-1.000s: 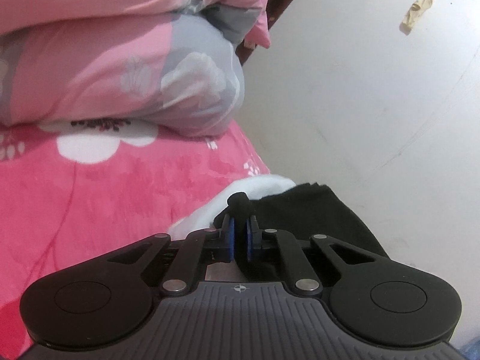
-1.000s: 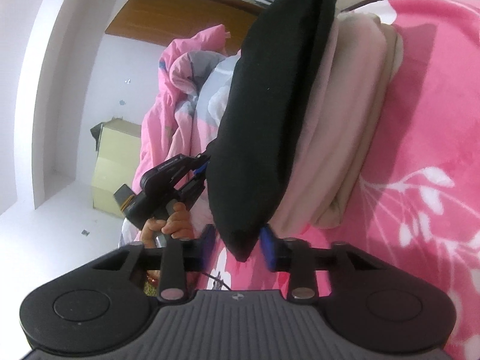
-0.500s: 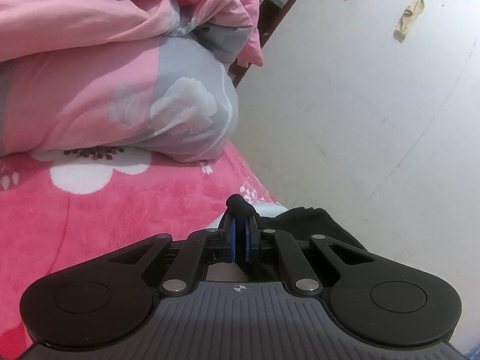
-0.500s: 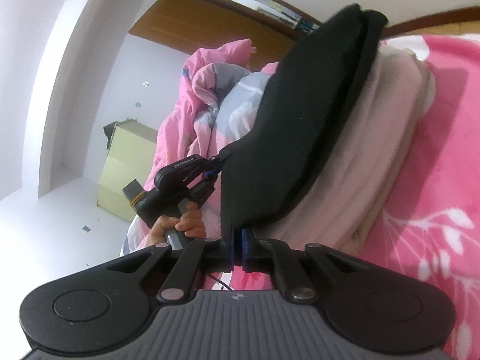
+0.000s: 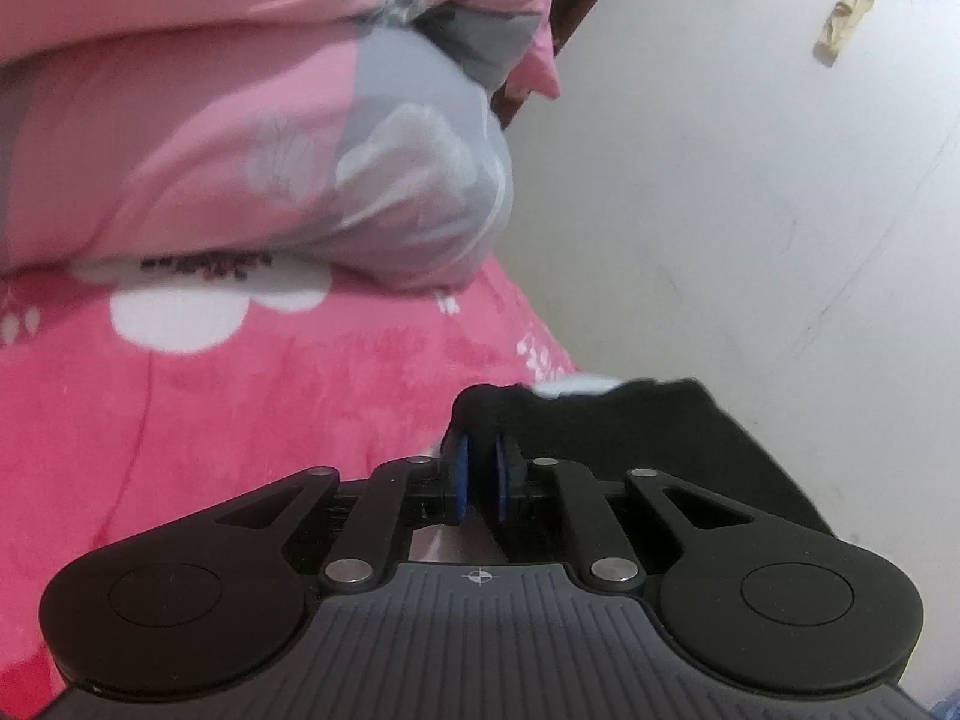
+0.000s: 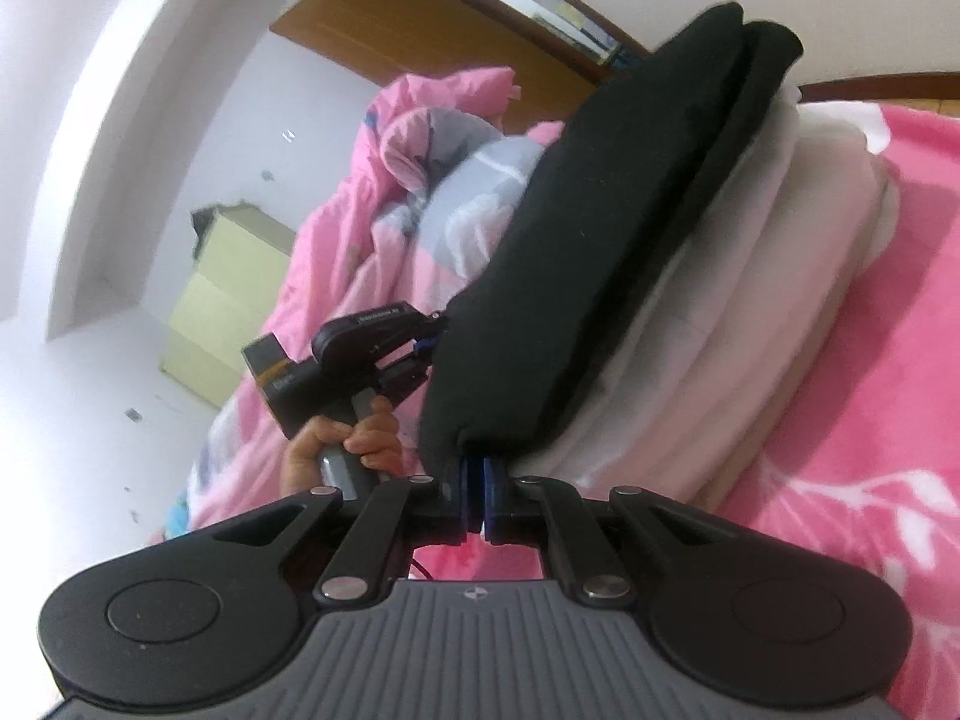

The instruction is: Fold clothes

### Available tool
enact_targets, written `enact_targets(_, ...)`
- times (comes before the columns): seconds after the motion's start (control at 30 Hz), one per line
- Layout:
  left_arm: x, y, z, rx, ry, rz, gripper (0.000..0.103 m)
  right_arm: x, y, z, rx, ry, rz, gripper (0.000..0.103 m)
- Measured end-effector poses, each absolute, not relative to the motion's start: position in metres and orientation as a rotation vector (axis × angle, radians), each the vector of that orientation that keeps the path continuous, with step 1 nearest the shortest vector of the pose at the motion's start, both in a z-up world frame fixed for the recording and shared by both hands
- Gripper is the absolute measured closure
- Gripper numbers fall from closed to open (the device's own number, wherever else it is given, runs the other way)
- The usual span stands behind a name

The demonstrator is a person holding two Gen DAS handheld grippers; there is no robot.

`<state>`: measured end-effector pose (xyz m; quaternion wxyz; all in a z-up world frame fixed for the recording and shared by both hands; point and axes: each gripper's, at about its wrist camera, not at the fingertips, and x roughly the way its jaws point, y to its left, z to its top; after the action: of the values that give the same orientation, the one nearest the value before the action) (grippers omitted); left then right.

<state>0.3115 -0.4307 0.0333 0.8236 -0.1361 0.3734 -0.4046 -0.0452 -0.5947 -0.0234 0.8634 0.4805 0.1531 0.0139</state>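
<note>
We work on a bed spread with a bright pink floral blanket [image 5: 252, 408], a bunched pink and grey duvet [image 5: 252, 144] heaped at its far end against the white wall [image 5: 750, 180]. On the blanket sits a stack of folded pale garments [image 6: 750, 300], and on top of that stack lies the task's piece, a folded black garment [image 6: 600, 252], doubled into a thick soft pad.

We judge the black garment light, limp and a little stretchy, not slippery and in no way fragile; it will sag wherever it is not held, so the corners of its near edge are the places to grip, both layers pinched together. In the right wrist view its long axis runs away from our near hands toward the headboard, slanting across the frame, with the short end facing us.

The right gripper [image 6: 477, 480] has its blue pads pressed together on the near corner of the black garment. The left gripper [image 5: 478, 471] stands at the other corner; its jaws have just been opening and the pads now sit slightly apart, the black cloth bunched just beyond their tips, seemingly no longer pinched. In the right wrist view we see a hand [image 6: 348, 444] wrapped round that gripper's handle
</note>
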Motion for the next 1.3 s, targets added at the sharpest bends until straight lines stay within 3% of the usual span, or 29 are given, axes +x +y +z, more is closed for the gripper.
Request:
enact_targets(0.03, 0.311, -0.428, 0.033, -0.293, 0.801, -0.849, 0.067, -0.045, -0.595, -0.025, 1.014, 0.334, 0.030, 0.096)
enact_targets(0.1, 0.310, -0.420, 0.033, -0.302, 0.799, -0.828, 0.060, -0.050, -0.595, -0.025, 1.020, 0.339, 0.027, 0.088)
enact_targets(0.2, 0.300, -0.404, 0.041, -0.287, 0.755, -0.809, 0.060, -0.069, -0.594, -0.017, 0.980, 0.309, 0.001, 0.054)
enact_targets(0.47, 0.199, -0.392, 0.073, 0.027, 0.502, -1.072, 0.060, -0.118, -0.663, -0.006, 1.042, 0.129, -0.228, 0.054)
enact_targets(0.73, 0.111, -0.418, 0.045, 0.354, 0.342, -1.201, 0.060, -0.075, -0.730, -0.010, 1.095, 0.124, -0.326, 0.055)
enact_targets(0.8, 0.111, -0.419, 0.043, 0.352, 0.345, -1.199, 0.060, -0.065, -0.734, -0.010, 1.091, 0.148, -0.301, 0.063)
enact_targets(0.83, 0.113, -0.418, 0.043, 0.339, 0.355, -1.202, 0.060, -0.059, -0.735, -0.010, 1.079, 0.165, -0.294, 0.081)
enact_targets(0.87, 0.114, -0.418, 0.044, 0.332, 0.364, -1.206, 0.059, -0.053, -0.736, -0.009, 1.066, 0.181, -0.288, 0.090)
enact_targets(1.1, 0.117, -0.413, 0.044, 0.299, 0.387, -1.219, 0.059, -0.050, -0.730, 0.013, 1.005, 0.099, -0.265, 0.092)
enact_targets(1.3, 0.114, -0.413, 0.043, 0.299, 0.401, -1.216, 0.059, -0.066, -0.744, -0.033, 1.127, 0.162, -0.424, 0.086)
